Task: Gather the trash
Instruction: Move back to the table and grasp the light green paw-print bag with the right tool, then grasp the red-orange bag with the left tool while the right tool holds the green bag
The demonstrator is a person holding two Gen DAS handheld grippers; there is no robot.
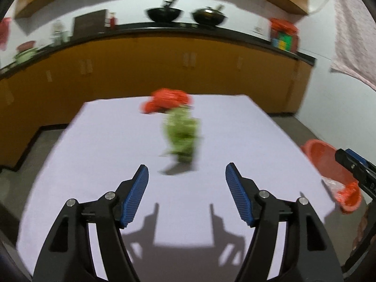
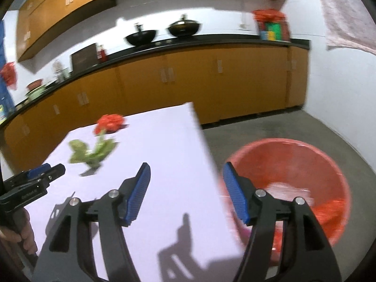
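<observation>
Table (image 1: pixel 94 164): both claws (image 1: pixel 186 176) (image 2: pixel 185 174) angled down, apparently empty.

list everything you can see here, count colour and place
table: 1, white top, centre
green wrapper: 1, crumpled, blurred, mid table
red wrapper: 1, crumpled, just behind the green one at the table's far side
tub: 1, red, on the floor beside the table, red and clear trash inside
woks: 2, black, on the dark counter
base cupboards: orange-brown, under the counter
wall cupboards: orange-brown, above the counter
colourful box: 1, red wrap on top, counter's far right
cloth: 1, pale pink, hanging at right
left claw: open, empty, over the table
right claw: open, empty, over the table edge
</observation>
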